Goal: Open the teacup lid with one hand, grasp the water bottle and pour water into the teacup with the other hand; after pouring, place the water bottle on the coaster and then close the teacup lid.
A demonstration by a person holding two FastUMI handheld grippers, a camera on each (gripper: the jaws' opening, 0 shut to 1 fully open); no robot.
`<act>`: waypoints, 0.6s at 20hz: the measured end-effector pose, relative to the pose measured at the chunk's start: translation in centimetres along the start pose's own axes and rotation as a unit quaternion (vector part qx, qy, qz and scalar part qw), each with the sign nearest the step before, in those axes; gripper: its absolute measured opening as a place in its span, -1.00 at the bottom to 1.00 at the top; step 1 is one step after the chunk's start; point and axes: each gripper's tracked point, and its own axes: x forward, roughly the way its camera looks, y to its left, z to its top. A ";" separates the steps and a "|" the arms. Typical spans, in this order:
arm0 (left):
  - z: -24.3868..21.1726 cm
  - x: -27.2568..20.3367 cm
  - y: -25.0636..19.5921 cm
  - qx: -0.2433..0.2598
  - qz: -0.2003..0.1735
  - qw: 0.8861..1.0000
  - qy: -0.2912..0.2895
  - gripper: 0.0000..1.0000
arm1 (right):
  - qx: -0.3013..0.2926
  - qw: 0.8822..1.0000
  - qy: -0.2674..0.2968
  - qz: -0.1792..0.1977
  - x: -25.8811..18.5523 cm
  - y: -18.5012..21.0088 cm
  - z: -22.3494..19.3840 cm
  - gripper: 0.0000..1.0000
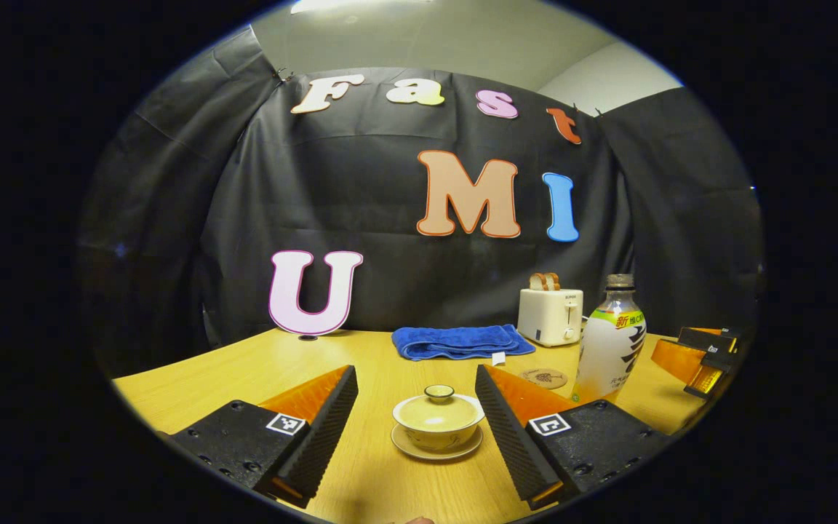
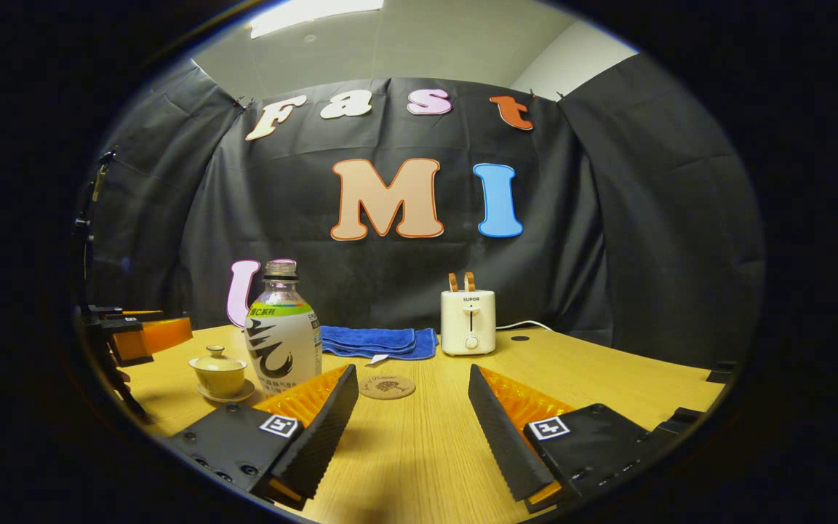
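Note:
A yellow teacup (image 1: 439,421) with its lid (image 1: 439,394) on stands on a saucer, straight ahead of my open left gripper (image 1: 416,387), a little beyond the fingertips. To its right stands the capless water bottle (image 1: 611,342), and behind it lies a round coaster (image 1: 543,378). In the right gripper view, my right gripper (image 2: 413,389) is open over bare table; the bottle (image 2: 283,333) stands just behind its left finger, the teacup (image 2: 220,372) is farther left, and the coaster (image 2: 388,386) lies ahead between the fingers. Each view catches the other gripper at its edge.
A wooden table (image 2: 608,378) carries a folded blue towel (image 1: 460,340) and a white toaster (image 1: 551,314) with bread slices at the back, seen again as towel (image 2: 375,340) and toaster (image 2: 468,320) in the right gripper view. Black cloth walls the booth.

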 end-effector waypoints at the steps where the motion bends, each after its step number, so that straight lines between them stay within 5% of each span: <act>1: 0.2 0.2 -0.1 0.001 -0.002 1.000 0.000 0.90 | 0.000 1.000 0.002 0.007 0.1 0.3 0.0 0.87; 12: -3.2 3.6 -2.2 0.019 -0.059 0.994 0.087 0.87 | 0.001 1.000 0.011 0.015 0.4 0.7 -0.4 0.96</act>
